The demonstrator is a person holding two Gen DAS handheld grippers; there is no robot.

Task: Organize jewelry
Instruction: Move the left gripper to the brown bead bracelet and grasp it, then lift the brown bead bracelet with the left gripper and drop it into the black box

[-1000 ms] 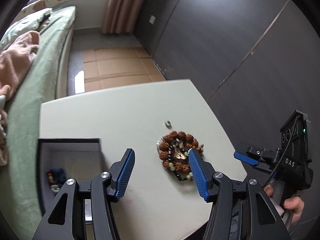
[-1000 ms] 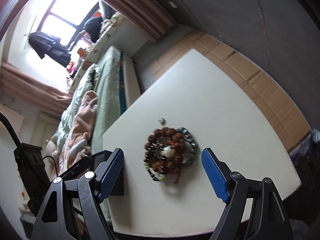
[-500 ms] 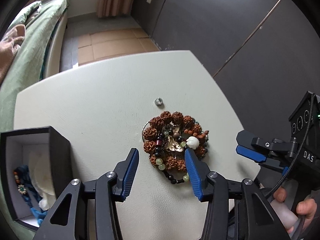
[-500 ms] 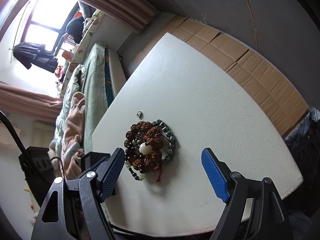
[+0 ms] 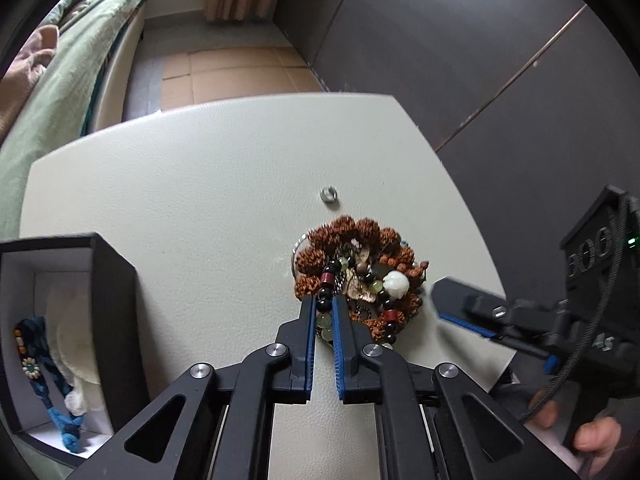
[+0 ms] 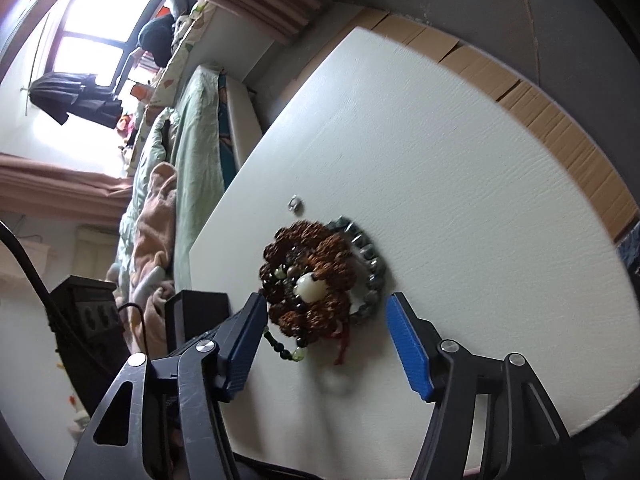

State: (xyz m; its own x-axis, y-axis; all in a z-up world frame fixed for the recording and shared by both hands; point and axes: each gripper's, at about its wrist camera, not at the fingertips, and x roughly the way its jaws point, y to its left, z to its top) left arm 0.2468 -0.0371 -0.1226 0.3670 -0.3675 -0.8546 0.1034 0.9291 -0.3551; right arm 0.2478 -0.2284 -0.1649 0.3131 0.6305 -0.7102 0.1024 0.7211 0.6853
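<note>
A pile of bead bracelets (image 5: 360,272) lies on the pale table (image 5: 200,200), also seen in the right wrist view (image 6: 312,280). My left gripper (image 5: 323,312) is shut on a strand of black, red and green beads (image 5: 325,308) at the near edge of the pile. My right gripper (image 6: 324,316) is open with its fingers on either side of the pile; one of its fingers (image 5: 464,312) shows just right of the pile. A small silver ring (image 5: 329,193) lies alone beyond the pile.
An open black box (image 5: 116,320) with a white lining stands at the left and holds a blue braided bracelet (image 5: 40,368). A green bed (image 5: 60,80) lies beyond the table on the left. The table edge (image 6: 560,420) runs close on the right.
My left gripper has moved forward to the pile and closed on the bead strand. My right gripper has come nearer, now straddling the pile.
</note>
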